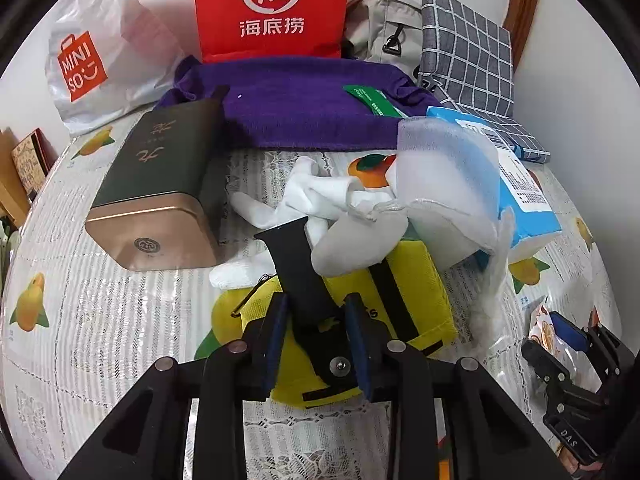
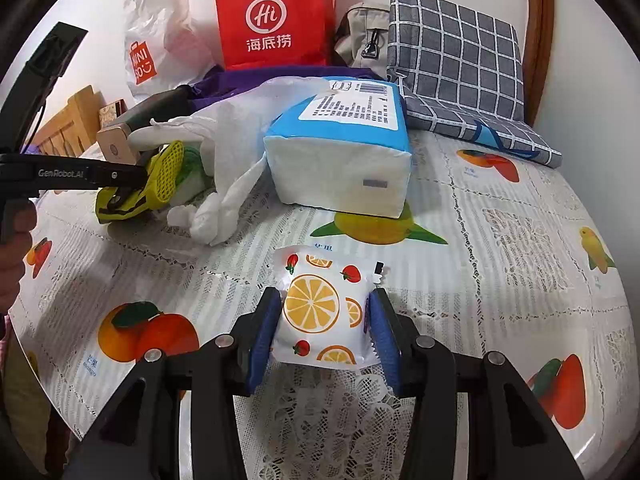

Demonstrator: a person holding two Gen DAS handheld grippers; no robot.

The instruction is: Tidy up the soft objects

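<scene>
My left gripper (image 1: 316, 312) is shut on the black strap (image 1: 298, 272) of a yellow fabric bag (image 1: 404, 304) that lies on the table. White socks (image 1: 316, 196) and a grey-white cloth (image 1: 352, 240) lie on the bag's far side. My right gripper (image 2: 326, 312) is shut on a white snack packet with orange-slice print (image 2: 320, 316), just above the tablecloth. The left gripper (image 2: 132, 178) with the yellow bag (image 2: 160, 184) shows at the left of the right wrist view. The right gripper (image 1: 560, 336) with the packet shows at the lower right of the left wrist view.
A blue-white tissue pack (image 2: 344, 152), a green-gold tin (image 1: 160, 192), a purple towel (image 1: 304, 104), a grey checked cushion (image 2: 456, 64), a red paper bag (image 2: 276, 16) and a white Miniso bag (image 1: 92, 64) stand behind. A fruit-print tablecloth (image 2: 520, 240) covers the table.
</scene>
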